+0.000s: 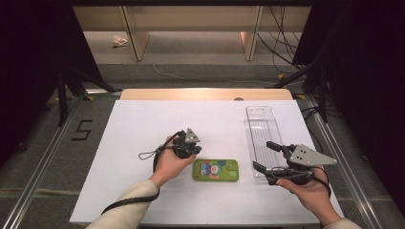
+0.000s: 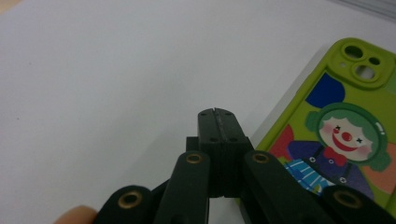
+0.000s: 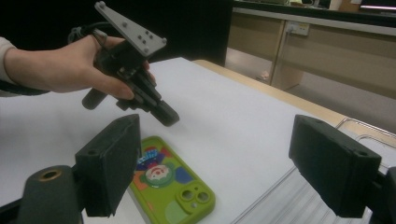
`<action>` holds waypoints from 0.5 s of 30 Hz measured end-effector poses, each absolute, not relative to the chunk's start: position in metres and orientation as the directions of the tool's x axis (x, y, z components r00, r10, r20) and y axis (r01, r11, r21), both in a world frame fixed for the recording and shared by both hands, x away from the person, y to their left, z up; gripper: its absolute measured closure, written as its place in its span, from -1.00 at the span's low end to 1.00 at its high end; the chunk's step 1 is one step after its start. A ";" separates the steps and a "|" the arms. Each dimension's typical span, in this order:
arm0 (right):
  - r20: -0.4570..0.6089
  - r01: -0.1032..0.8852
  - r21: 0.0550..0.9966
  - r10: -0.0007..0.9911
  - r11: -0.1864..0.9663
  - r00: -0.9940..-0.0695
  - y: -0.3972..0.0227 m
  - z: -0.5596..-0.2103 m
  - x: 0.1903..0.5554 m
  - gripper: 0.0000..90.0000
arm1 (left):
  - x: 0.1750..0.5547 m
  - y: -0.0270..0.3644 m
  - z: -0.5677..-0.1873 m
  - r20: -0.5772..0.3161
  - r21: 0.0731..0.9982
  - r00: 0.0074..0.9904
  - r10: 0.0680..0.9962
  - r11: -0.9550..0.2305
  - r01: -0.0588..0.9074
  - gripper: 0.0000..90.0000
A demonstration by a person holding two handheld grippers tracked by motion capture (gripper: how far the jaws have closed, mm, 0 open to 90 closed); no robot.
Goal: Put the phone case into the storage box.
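Phone (image 1: 215, 170) flat, long axis across table, cameras toward right | left hand-held gripper (image 1: 190, 151) closed, empty | right hand-held gripper (image 1: 263, 156) wide, empty

phone case (image 2: 343, 135) cut off by frame edge (left gripper view), clear tray (image 3: 299, 200) likewise cropped

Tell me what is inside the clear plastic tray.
The clear plastic tray looks empty: its ribbed floor shows through along most of its length. The right gripper, jaws open, hangs over its near end and covers that part, so what lies there cannot be seen.
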State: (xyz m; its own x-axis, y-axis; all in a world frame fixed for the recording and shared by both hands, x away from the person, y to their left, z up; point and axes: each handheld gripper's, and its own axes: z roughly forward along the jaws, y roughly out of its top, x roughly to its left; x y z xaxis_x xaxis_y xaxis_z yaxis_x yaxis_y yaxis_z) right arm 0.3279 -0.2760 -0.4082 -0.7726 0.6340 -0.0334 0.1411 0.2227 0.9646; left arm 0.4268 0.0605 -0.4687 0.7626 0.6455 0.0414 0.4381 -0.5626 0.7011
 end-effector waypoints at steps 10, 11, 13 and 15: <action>-0.028 0.149 0.963 0.630 0.226 -0.776 -0.275 -0.409 0.328 -0.60 | 0.430 0.059 -0.480 0.017 0.671 0.776 0.630 -0.583 0.458 1.00; -0.029 0.149 0.962 0.630 0.228 -0.776 -0.275 -0.409 0.328 -0.60 | 0.430 0.058 -0.479 0.019 0.670 0.779 0.627 -0.587 0.456 1.00; -0.026 0.151 0.962 0.631 0.226 -0.776 -0.275 -0.410 0.329 -0.60 | 0.430 0.058 -0.480 0.015 0.664 0.783 0.622 -0.591 0.457 1.00; -0.024 0.153 0.962 0.631 0.226 -0.775 -0.275 -0.410 0.329 -0.60 | 0.429 0.058 -0.481 0.015 0.656 0.785 0.620 -0.598 0.460 1.00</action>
